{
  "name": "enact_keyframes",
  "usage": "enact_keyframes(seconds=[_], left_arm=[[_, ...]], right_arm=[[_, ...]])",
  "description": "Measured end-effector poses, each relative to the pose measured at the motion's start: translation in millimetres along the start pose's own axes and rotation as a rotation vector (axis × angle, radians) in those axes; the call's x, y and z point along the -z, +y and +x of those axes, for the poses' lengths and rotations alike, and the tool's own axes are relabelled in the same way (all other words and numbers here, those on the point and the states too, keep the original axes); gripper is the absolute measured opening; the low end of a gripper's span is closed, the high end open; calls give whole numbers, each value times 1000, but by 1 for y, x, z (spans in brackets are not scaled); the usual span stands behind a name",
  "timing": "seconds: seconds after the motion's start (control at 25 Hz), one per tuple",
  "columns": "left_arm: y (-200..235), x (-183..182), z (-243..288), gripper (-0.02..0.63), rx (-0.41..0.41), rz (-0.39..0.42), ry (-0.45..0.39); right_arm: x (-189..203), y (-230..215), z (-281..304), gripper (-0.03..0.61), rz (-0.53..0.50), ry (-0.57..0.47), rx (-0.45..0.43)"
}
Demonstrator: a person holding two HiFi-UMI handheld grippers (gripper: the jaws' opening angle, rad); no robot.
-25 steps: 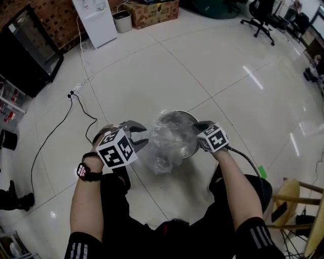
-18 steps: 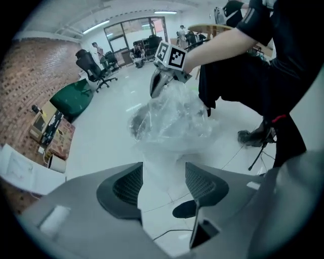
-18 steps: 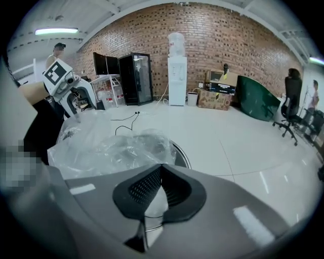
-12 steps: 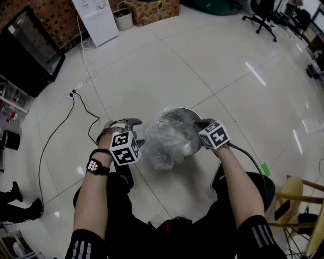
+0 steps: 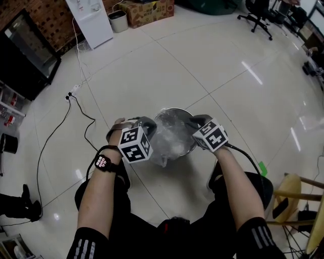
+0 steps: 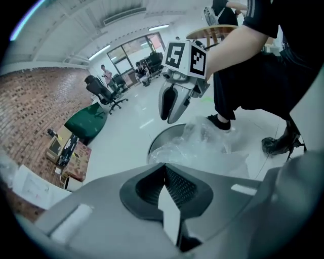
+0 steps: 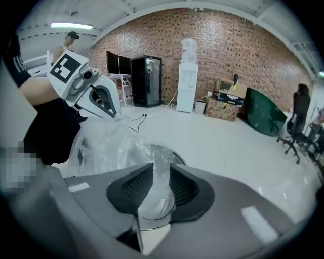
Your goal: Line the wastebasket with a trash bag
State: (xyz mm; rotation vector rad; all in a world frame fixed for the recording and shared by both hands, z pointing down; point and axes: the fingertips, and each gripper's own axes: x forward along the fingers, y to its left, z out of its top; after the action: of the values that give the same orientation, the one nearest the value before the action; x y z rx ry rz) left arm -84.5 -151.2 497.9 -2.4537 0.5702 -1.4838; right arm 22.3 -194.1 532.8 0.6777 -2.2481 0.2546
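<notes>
Your left gripper (image 5: 146, 122) sits at the left side of the wastebasket (image 5: 177, 109). Its jaws have just been closing and now meet, pad on pad, right at the edge of the trash bag (image 5: 169, 139). You can't tell whether any film is caught between them.

Your right gripper (image 5: 191, 121) is at the basket's right rim. Its jaws have just been opening and stand apart, with a strand of clear bag film running loose through the gap.

The round metal wastebasket stands on the pale tiled floor (image 5: 152, 66), just in front of your knees. The clear trash bag is bunched over its mouth and spills down its left, near side.

Writing: none readable. The marker cube (image 5: 135, 144) on the left gripper and the other cube (image 5: 210, 135) on the right carry only black-and-white square patterns. The print on the cardboard box (image 5: 149, 10) at the far wall is too small to read. The smartwatch (image 5: 103, 163) on your left wrist shows a lit face, unreadable.
</notes>
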Motion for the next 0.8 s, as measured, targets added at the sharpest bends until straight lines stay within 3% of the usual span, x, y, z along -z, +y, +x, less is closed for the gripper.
enact_keyframes(seconds=[0.12, 0.36, 0.56, 0.8], left_arm=[[9, -25, -7, 0, -33, 5, -61], [13, -51, -2, 0, -73, 41, -103], [7, -77, 1, 0, -87, 87, -165], [3, -104, -3, 0, -114, 130, -241]], right_arm=[[-29, 7, -27, 112, 20, -88, -31], [-74, 34, -72, 138, 253, -287, -295], [-78, 41, -79, 161, 340, -314, -407], [-58, 33, -70, 166, 544, -316, -511]])
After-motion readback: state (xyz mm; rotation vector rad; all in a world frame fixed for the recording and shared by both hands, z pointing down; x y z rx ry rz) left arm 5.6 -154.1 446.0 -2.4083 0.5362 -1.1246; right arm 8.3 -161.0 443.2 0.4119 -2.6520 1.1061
